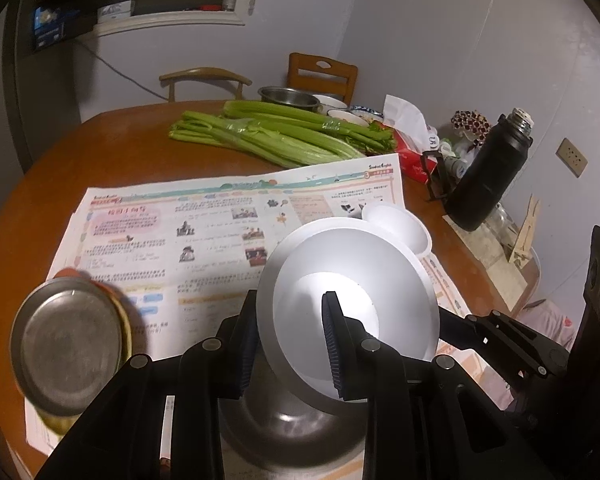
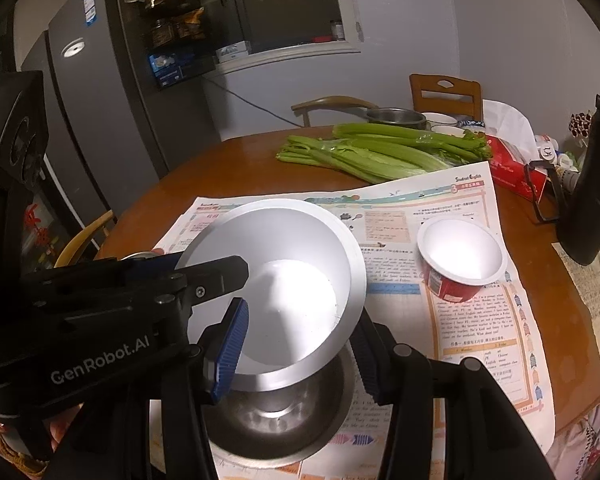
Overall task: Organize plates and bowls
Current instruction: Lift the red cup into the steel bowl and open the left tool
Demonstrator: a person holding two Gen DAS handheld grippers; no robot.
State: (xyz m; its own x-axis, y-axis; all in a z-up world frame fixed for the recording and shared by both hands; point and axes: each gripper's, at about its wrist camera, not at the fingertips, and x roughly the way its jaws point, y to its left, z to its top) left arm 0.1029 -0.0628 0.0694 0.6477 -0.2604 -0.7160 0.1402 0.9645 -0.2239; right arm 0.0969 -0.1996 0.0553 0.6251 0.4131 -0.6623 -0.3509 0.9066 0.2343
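White bowl (image 2: 276,280) tilted over metal bowl (image 2: 276,420), left gripper (image 1: 292,344) and right gripper (image 2: 296,344) both pinching its rim, red cup (image 2: 460,264) near right.

Both tongs are matte black, angular linkages studded with round grey pivot screws. The left tongs (image 1: 290,350) and right tongs (image 2: 298,354) carry blue ribbed pads (image 2: 230,354). White "GenRobot.AI" lettering (image 2: 100,360) marks the left body, beside those pads.

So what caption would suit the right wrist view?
Both hand-held grippers grip a white bowl's rim above a steel bowl.
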